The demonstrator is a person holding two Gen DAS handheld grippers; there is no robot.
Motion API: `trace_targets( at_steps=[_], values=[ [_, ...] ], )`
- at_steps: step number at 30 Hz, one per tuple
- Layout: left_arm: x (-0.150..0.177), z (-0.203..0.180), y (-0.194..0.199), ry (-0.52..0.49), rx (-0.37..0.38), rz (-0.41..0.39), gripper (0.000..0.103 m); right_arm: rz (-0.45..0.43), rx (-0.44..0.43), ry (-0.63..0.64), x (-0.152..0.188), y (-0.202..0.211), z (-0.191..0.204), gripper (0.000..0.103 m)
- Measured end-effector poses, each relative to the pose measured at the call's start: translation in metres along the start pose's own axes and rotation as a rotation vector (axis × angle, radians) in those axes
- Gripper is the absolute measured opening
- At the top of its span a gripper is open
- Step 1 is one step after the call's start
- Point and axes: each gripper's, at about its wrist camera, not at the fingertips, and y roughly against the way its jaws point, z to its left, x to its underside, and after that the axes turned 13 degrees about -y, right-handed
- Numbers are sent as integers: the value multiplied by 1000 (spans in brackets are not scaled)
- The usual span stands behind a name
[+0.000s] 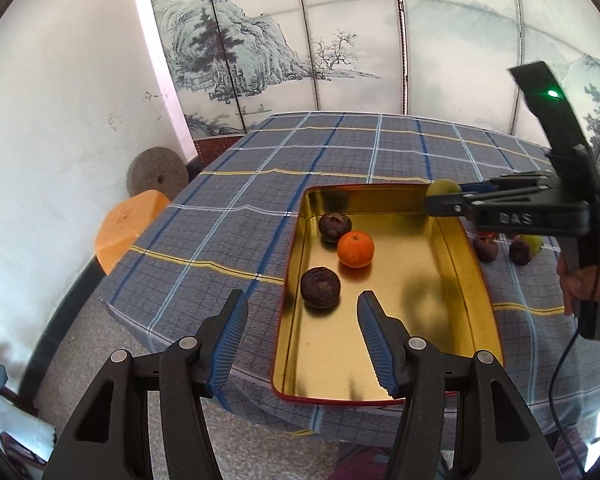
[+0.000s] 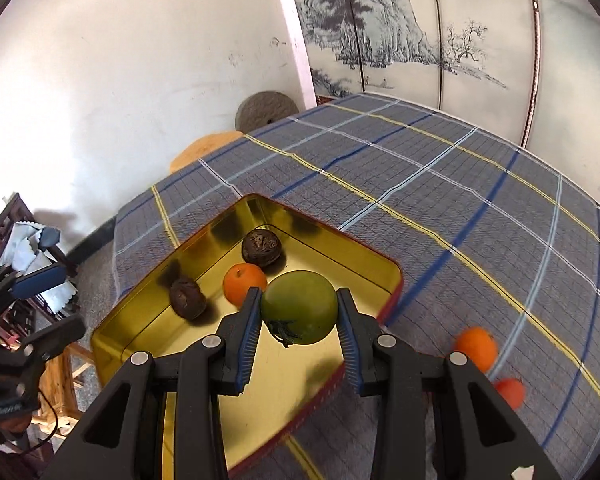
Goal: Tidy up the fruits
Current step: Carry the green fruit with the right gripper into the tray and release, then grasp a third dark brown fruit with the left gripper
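Hovering right claw point(image 2: 298, 312), tin rim point(image 2: 394, 280) beside

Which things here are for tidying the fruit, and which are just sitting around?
For the job: green fruit in the right gripper, gold tray, orange, two dark fruits, left gripper.

Just around: orange stool, stone wheel, painted screen.

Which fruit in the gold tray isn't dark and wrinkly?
The orange one. It is smooth and bright, lying between the two dark wrinkled fruits in the gold tray.
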Motion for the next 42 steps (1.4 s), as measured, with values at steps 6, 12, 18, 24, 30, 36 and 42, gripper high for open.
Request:
trace_targets(
  at_steps=[6,12,18,24,30,36,42],
  values=[
    [3,2,-5,-7,0,10,59,28,20,7,-11,-22,6,34],
    [6,1,-8,-25,-10,13,60,49,36,5,-17,-39,9,34],
    [7,2,-10,-29,-7,19,63,59,52,13,-20,-49,15,34],
    [10,4,-12,-27,-3,26,64,37,51,4,-24,-49,18,37],
    [12,5,-13,-30,-5,32,66,-66,10,-27,-31,-22,18,57],
    [11,2,-11,-47,-12,31,66,-149,-22,-53,-25,15,15,69],
    [8,-7,-5,-77,-16,21,67,-199,-9,-108,4,56,-13,71]
  ],
)
